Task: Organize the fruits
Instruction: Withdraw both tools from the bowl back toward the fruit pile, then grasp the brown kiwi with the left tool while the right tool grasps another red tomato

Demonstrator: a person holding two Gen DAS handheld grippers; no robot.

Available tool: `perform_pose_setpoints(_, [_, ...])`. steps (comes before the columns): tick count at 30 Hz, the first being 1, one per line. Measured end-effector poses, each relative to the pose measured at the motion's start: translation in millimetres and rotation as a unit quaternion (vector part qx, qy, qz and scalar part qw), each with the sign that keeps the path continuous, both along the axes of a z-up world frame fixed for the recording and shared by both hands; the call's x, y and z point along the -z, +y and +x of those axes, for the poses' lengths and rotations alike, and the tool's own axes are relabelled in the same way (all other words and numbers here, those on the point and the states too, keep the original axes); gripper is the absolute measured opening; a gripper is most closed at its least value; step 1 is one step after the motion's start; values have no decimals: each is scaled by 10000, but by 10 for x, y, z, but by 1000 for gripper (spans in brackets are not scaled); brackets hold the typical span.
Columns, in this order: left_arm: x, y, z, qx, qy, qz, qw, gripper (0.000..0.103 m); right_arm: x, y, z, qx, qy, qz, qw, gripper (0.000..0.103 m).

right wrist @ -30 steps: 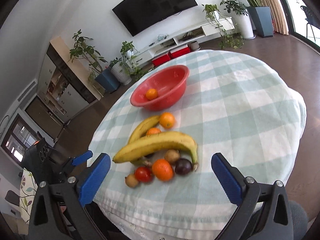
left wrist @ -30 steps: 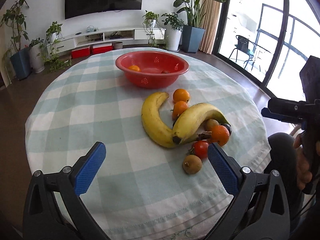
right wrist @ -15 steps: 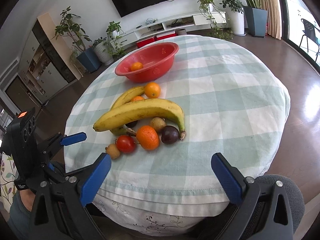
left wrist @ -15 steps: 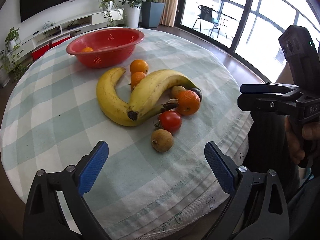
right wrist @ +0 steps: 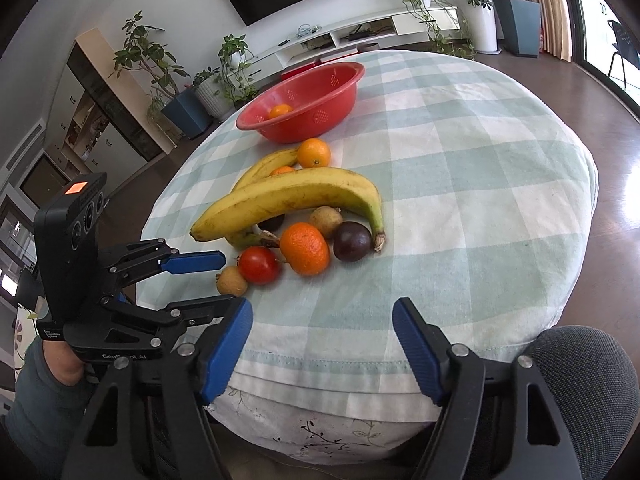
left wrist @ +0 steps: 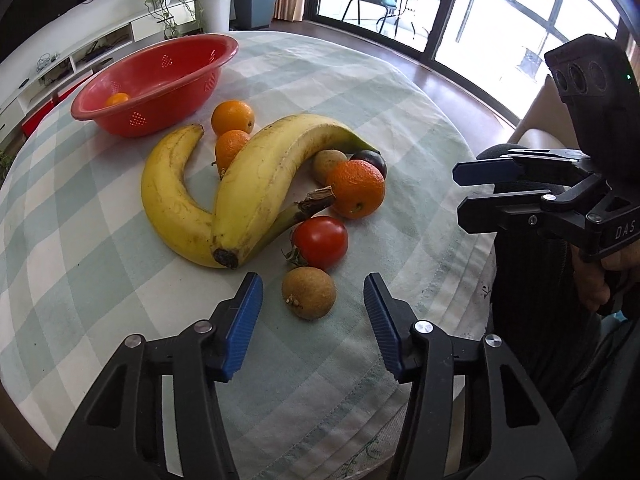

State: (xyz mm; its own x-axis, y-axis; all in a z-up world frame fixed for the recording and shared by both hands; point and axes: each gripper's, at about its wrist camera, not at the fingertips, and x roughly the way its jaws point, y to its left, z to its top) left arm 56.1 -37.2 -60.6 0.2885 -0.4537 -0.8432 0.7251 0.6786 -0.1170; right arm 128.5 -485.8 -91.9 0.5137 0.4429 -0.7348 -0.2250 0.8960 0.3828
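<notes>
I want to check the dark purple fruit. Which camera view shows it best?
The right wrist view: the purple fruit lies in full sight beside the banana's stem. In the left wrist view only its top shows, behind the orange.

We are bringing the left gripper (left wrist: pixel 312 300) down and in toward the small brown fruit (left wrist: pixel 308 293), which now sits between its closing blue pads, not yet touched. We are also narrowing the right gripper (right wrist: pixel 322 320), lowered nearer the table edge, with nothing between its pads.
</notes>
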Motion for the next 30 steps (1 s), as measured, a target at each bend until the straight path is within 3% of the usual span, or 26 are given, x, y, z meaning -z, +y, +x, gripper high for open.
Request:
perform_pose_setpoints(3, [26, -17, 14, 43, 21, 39, 10000, 50, 6, -7, 12, 13, 19, 22, 10000, 76])
perform_pose_setpoints(4, [33, -21, 10, 61, 27, 56, 10000, 47, 12, -9, 11, 18, 27, 33, 10000, 76])
perform_pose_setpoints(5, [42, -29, 16, 84, 49, 71, 9999, 35, 17, -5, 11, 21, 31, 39, 10000, 75])
perform_pose_setpoints(6, [50, -30, 12, 93, 55, 93, 9999, 31, 24, -1, 9, 19, 40, 37, 10000, 75])
perform_pose_setpoints(9, [86, -57, 12, 159, 101, 149, 9997, 27, 39, 19, 5, -9, 76, 48, 10000, 74])
perform_pose_setpoints(19, [107, -77, 21, 73, 91, 195, 9997, 26, 73, 100, 4, -106, 136, 26, 9998, 73])
perform_pose_setpoints(30, [40, 209, -74, -389, 223, -136, 9989, 26, 67, 336, 70, -348, 128, 20, 9993, 68])
